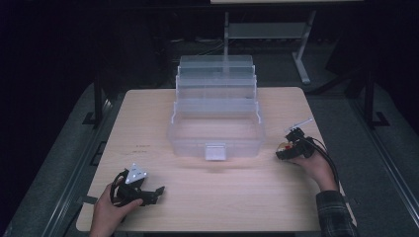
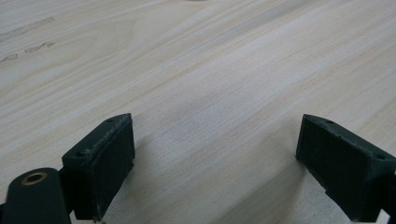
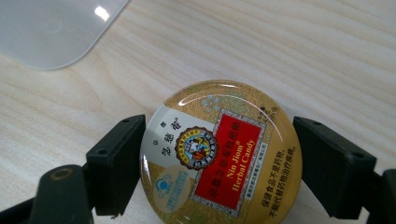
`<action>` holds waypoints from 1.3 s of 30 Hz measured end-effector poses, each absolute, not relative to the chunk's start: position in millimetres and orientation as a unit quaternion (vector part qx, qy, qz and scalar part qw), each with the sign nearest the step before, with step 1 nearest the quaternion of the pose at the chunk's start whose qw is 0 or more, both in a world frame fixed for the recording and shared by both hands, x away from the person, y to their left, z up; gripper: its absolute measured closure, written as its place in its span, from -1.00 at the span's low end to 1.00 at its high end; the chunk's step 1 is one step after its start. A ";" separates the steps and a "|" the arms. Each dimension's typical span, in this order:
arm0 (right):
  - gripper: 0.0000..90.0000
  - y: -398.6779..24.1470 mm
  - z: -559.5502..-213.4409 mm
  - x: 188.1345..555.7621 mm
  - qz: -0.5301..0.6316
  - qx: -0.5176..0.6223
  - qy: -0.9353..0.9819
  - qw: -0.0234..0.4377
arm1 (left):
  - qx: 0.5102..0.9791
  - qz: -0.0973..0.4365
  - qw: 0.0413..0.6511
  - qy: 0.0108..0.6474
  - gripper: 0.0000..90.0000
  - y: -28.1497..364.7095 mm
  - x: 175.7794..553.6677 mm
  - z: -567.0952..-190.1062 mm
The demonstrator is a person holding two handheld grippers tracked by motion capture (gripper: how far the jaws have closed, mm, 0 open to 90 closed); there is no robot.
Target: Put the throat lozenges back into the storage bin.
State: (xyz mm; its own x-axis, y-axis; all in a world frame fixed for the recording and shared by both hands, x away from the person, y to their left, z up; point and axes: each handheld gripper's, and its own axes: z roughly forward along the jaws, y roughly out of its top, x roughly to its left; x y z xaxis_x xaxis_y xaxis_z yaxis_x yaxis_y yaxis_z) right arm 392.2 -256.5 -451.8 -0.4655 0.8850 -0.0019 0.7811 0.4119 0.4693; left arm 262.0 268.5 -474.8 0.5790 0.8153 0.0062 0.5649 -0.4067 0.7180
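Observation:
A round gold candy tin (image 3: 219,151) with a red label lies flat on the wooden table (image 1: 212,190), and my right gripper (image 3: 217,163) is shut on it, one black pad against each side. In the high view that gripper (image 1: 285,148) sits just right of a clear plastic tiered box (image 1: 216,111), with the tin (image 1: 282,146) at its tips. My left gripper (image 2: 215,158) rests near the table's front left with its jaws wide apart and bare wood between them; from above it (image 1: 154,191) lies low in a hand.
The clear box stands open at the table's middle, its trays stepped back and its latch (image 1: 215,151) facing me. A rounded clear corner (image 3: 51,32) of it lies close beyond the tin. A metal stand (image 1: 301,49) is behind the table.

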 end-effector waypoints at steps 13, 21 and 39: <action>-0.56 -258.3 -444.8 389.4 0.211 0.503 0.828 0.127 | 0.819 0.181 0.345 0.421 -0.76 268.5 262.0 -474.8; -0.56 -258.6 -437.9 386.0 0.220 0.500 0.827 0.128 | 0.819 0.182 0.345 0.421 -0.76 268.5 262.0 -474.8; -0.56 -260.7 -424.3 379.3 0.229 0.493 0.829 0.134 | 0.819 0.182 0.345 0.421 -0.76 268.5 262.0 -474.8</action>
State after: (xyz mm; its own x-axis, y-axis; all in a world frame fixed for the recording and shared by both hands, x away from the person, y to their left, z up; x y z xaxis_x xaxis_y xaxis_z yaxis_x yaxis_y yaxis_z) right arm 379.3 -260.7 -424.3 -0.4787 0.8780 0.0040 0.7552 0.4094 0.5120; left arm 262.0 268.5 -474.8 0.5789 0.8154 0.0064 0.5649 -0.4067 0.7180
